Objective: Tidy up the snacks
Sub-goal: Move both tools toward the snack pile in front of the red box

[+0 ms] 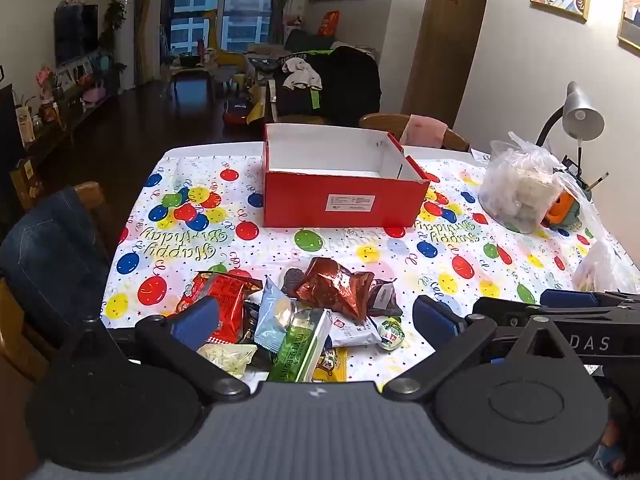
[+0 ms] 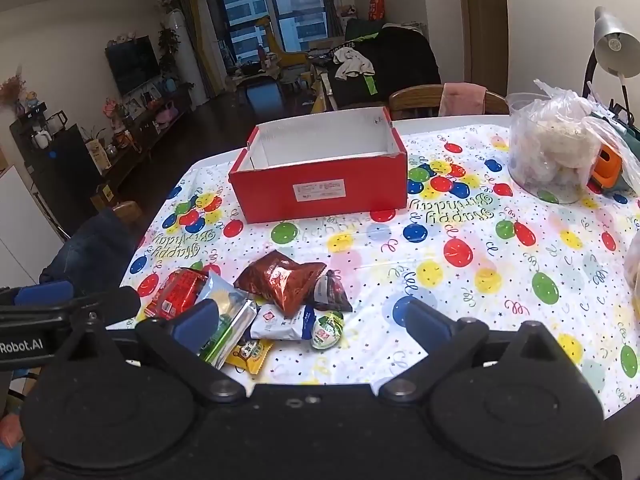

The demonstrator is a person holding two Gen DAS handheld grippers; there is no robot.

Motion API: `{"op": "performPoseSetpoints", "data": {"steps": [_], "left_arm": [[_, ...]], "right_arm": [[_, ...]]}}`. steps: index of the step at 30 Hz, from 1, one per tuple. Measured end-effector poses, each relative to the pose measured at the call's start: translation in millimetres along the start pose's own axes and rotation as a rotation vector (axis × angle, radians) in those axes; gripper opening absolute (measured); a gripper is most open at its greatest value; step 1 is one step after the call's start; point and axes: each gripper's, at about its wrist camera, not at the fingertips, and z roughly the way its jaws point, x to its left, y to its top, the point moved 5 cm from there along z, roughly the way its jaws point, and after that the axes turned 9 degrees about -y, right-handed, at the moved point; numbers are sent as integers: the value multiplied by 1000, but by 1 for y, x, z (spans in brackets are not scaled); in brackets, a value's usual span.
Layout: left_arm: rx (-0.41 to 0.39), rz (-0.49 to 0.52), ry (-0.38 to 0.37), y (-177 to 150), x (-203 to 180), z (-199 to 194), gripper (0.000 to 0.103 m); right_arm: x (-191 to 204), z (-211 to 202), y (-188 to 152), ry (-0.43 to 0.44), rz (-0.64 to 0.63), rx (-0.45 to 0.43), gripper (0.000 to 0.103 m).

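Snack pile: a heap of small wrapped snacks lies on the balloon-print plastic tablecloth point(image 2: 460, 280), at the near edge, right in front of you.
Top of the pile: a crinkly shiny brown foil snack bag point(image 1: 332, 284) sits highest, so I think it is the easy one to take first.
Others in the pile: a flat red packet point(image 1: 222, 300), a long green wrapper point(image 1: 298, 346), a white packet with a red mark point(image 2: 276, 322), and a small round green-and-white sweet point(image 2: 327, 330) all touch or overlap.
Box: the open red cardboard box with white insides point(image 1: 340, 200) stands farther back on the table, well apart from the pile, and looks empty (only part of its floor shows).
Left gripper point(image 1: 316, 320): its blue-padded fingers point(image 1: 196, 322) stand wide open and hold nothing; the pile lies under them, though I cannot tell if a pad touches it.
Right gripper point(image 2: 312, 324): it is wide open too and holds nothing, with the right side of the pile between its fingers.
Step now: pick one snack, not two.
How to do it well: come down over one loose packet, pinch it across its thin side, lift it clear of the others, then drop it in the box.
Watch out: foil is slippery (squeeze gently), and a packet lying under another may drag its neighbour along.
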Motion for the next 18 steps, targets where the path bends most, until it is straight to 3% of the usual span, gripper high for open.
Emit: {"op": "performPoseSetpoints", "data": {"steps": [18], "left_arm": [[-5,3,5,2,6,-2,103]], "right_arm": [[5,0,6,14,-13,-14,99]]}}
